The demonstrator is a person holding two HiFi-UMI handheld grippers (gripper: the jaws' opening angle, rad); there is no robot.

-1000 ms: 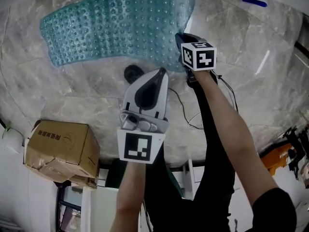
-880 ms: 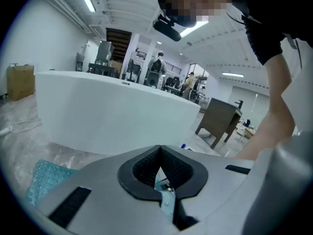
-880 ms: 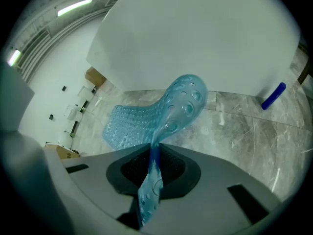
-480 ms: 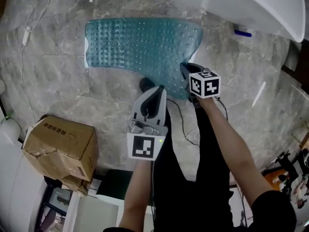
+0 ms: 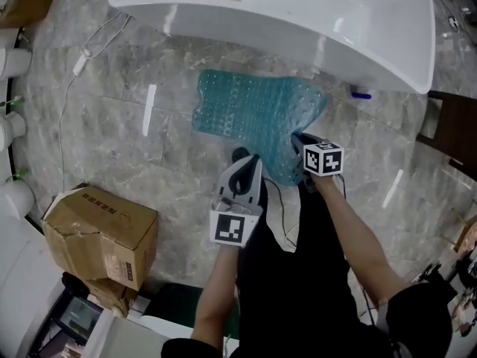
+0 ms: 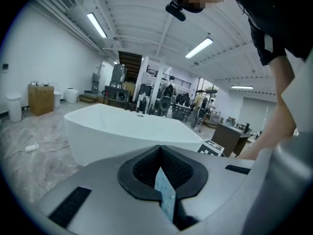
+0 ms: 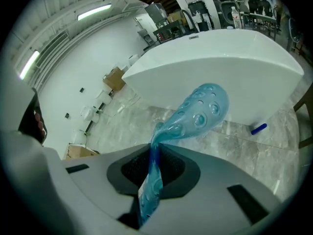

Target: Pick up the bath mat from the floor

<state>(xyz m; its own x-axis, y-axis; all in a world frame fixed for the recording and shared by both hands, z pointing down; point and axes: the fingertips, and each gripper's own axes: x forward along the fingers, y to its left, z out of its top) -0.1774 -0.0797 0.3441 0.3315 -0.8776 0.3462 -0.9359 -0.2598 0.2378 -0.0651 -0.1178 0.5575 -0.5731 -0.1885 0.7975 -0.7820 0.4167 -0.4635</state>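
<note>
R gripper (image 7: 152,168): jaws nearly shut, pinching near edge of blue bath mat (image 5: 257,110). L gripper (image 6: 161,175): jaws shut too, w/ thin dotted strip of mat betw. them. Mat spreads from both jaws twd white bathtub (image 5: 298,13), over marble floor (image 5: 112,140); can't tell if far end touches floor. Cardboard box (image 5: 100,233) well apart, at left.

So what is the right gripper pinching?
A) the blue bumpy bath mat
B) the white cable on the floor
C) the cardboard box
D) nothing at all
A: in the right gripper view, the right gripper has its jaws closed on an edge of the bath mat, which hangs out beyond them.
</note>
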